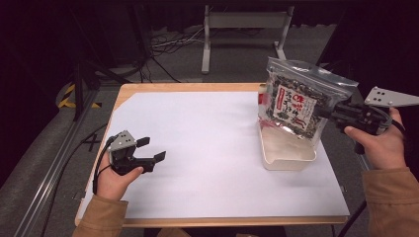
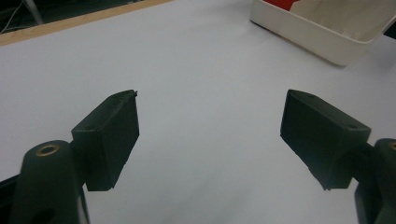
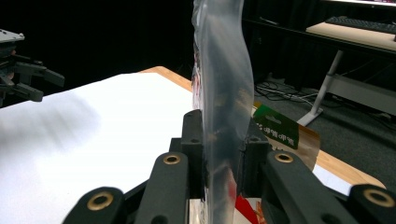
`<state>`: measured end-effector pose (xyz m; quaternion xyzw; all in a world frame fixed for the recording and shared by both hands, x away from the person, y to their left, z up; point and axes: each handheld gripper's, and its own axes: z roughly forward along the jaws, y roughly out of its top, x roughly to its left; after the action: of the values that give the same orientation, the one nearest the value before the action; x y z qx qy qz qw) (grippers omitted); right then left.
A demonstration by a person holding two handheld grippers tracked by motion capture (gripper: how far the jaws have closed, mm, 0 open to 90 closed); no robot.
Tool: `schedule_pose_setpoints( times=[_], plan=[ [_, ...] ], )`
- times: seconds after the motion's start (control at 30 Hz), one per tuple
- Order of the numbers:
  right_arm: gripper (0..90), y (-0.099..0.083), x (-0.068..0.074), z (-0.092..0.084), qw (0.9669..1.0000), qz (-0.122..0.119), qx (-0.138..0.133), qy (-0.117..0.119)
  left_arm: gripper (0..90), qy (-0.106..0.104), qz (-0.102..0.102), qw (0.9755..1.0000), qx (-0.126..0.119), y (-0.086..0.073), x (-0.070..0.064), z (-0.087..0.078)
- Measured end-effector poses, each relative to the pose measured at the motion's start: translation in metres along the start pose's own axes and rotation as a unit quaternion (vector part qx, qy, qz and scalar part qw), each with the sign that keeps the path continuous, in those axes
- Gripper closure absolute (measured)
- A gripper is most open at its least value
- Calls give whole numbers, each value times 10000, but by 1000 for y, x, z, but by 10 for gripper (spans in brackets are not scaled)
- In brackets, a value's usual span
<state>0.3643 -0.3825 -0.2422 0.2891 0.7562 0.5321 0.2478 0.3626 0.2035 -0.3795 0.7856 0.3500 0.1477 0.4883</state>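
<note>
A clear zip bag of dark dried food with a white and red label (image 1: 296, 101) hangs upright over a white rectangular tub (image 1: 289, 155) at the table's right. My right gripper (image 1: 330, 112) is shut on the bag's right edge. In the right gripper view the bag (image 3: 223, 93) rises edge-on between the closed black jaws of my right gripper (image 3: 222, 140). My left gripper (image 1: 150, 149) rests low at the table's left, open and holding nothing. In the left gripper view my left gripper (image 2: 210, 135) shows its jaws spread wide over the white sheet.
A white sheet (image 1: 207, 148) covers most of the wooden table (image 1: 148, 88). The tub's corner (image 2: 327, 32) shows far off in the left gripper view. Another packet with a green label (image 3: 280, 130) lies below the bag. A metal stand and cables sit on the floor behind.
</note>
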Motion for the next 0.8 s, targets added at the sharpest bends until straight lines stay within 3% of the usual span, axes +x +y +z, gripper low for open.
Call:
schedule_pose_setpoints(
  times=[0.3,0.57,0.8],
  plan=[
    [764,-11,1,5,9998,101,37,-144,202,-16,34,10000,4,1,1,2],
    [763,-24,0,11,9995,223,198,-131,200,-26,43,10000,-1,1,1,2],
    [764,-28,3,15,9990,172,387,-104,199,-36,24,10000,19,1,1,2]
  ],
)
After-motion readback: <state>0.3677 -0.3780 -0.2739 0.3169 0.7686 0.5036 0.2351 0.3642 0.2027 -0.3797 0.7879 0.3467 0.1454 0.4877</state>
